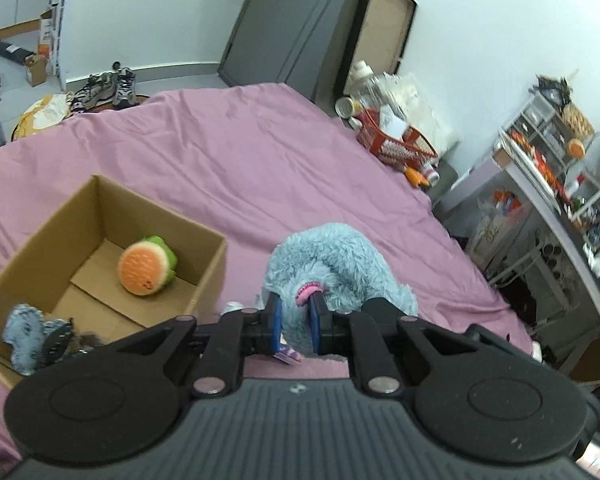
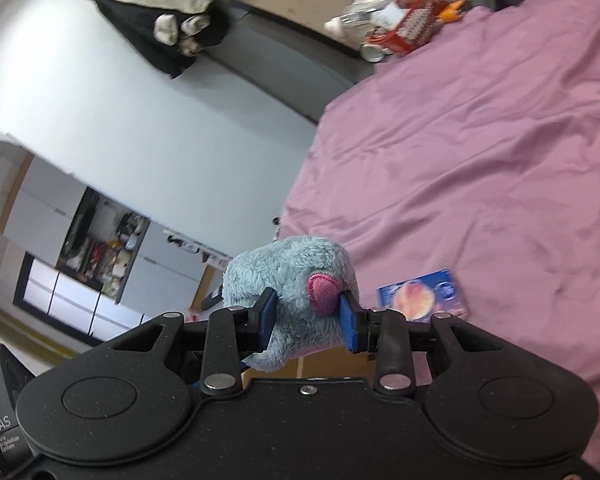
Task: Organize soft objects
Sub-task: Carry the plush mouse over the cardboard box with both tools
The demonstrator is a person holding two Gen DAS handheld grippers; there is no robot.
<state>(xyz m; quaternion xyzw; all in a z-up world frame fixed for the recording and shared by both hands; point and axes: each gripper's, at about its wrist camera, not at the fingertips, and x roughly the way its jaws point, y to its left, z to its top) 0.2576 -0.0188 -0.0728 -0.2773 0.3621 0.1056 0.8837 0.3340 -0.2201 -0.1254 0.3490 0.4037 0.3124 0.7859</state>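
A fluffy light-blue plush toy [image 1: 332, 264] hangs above the pink bedsheet [image 1: 240, 168]. My left gripper [image 1: 296, 320] is shut on its near end, by a pink patch and a small tag. In the right wrist view my right gripper [image 2: 308, 320] is shut on what looks like the same blue plush [image 2: 288, 268], beside its pink ear. An open cardboard box [image 1: 156, 208] lies on the bed to the left. It holds a burger-shaped plush [image 1: 144, 268] and a grey-blue plush [image 1: 22, 332].
A red basket [image 1: 396, 140] with clutter sits at the bed's far right corner. Metal shelves [image 1: 560, 184] full of items line the right side. Shoes [image 1: 112, 88] lie on the floor beyond the bed. A blue and orange card [image 2: 422, 294] lies on the sheet.
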